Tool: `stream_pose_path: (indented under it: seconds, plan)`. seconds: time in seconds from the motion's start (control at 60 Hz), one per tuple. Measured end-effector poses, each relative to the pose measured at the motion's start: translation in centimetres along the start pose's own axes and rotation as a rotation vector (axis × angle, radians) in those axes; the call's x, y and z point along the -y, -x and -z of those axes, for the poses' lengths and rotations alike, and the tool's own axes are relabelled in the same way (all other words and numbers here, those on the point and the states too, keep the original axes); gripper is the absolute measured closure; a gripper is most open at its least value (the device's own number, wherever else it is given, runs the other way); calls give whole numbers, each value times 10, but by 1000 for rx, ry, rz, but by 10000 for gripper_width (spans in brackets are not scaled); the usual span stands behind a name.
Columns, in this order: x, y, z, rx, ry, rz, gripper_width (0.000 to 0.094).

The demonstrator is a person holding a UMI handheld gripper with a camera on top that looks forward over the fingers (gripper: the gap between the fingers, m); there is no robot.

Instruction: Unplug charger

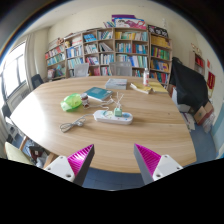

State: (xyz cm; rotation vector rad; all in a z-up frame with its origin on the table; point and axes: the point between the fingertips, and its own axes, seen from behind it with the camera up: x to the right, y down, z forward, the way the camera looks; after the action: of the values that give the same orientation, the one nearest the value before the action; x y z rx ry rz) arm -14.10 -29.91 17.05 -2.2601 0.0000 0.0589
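Note:
A white power strip [112, 117] lies on the round wooden table [150, 135], well beyond my fingers. A white charger [119, 107] stands plugged into it, with a thin cable rising from it. A coiled cable [73, 124] lies on the table to the left of the strip. My gripper [112, 160] is open and empty above the table's near edge, its pink pads [79, 160] spread wide apart.
A green crumpled bag [71, 101] and a blue book [97, 94] lie beyond the strip. Papers [148, 88] lie at the far right of the table. Chairs [187, 84] stand around it. Bookshelves [110, 48] line the back wall.

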Motion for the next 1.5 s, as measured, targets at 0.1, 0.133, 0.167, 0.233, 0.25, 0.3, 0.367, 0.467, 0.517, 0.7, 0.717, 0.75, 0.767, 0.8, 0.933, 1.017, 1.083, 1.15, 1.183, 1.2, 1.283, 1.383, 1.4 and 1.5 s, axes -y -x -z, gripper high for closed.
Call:
stream_pose_path:
  seconds: [0.1, 0.133, 0.167, 0.233, 0.25, 0.3, 0.367, 0.467, 0.517, 0.7, 0.717, 0.75, 0.767, 0.8, 0.933, 1.017, 1.083, 1.15, 1.183, 1.2, 1.283, 1.383, 1.4, 1.5]
  plan:
    - [7, 3, -14, -26, -28, -49, 103]
    - [8, 27, -8, -32, -20, -59, 101]
    - [13, 33, -10, -28, -32, -57, 100]
    - [24, 37, -20, -40, -60, -46, 101]
    - [27, 37, -23, -43, -67, -45, 100]
    - [37, 39, -35, -52, -75, -55, 98]
    - [46, 37, -53, -45, -82, -76, 102]
    - [63, 25, -105, -39, -110, -77, 108]
    - [68, 17, -127, -42, -118, -69, 111]
    - [75, -14, -230, -31, -105, -109, 128]
    - [75, -17, -238, -34, -103, -114, 127]
    - [77, -20, -254, -40, -104, -118, 128]
    - [80, -23, -261, -41, -110, -117, 126]
    - [86, -28, -274, -47, -132, -105, 133]
    - [93, -29, -316, -32, -148, -77, 197]
    - [99, -24, -325, -14, -178, -56, 311]
    - [92, -34, -329, -52, -171, -50, 563]
    - [92, -34, -328, -66, -197, -46, 610]
    - [92, -35, -331, -76, -188, -48, 626]
    - [92, -34, -331, -81, -182, -53, 626]
    - [93, -35, -331, -80, -152, -88, 681]
    - [95, -36, -331, -57, -108, -79, 718]
    - [95, -34, -332, -54, -98, -81, 720]
    - [154, -37, -299, -67, -246, -32, 720]
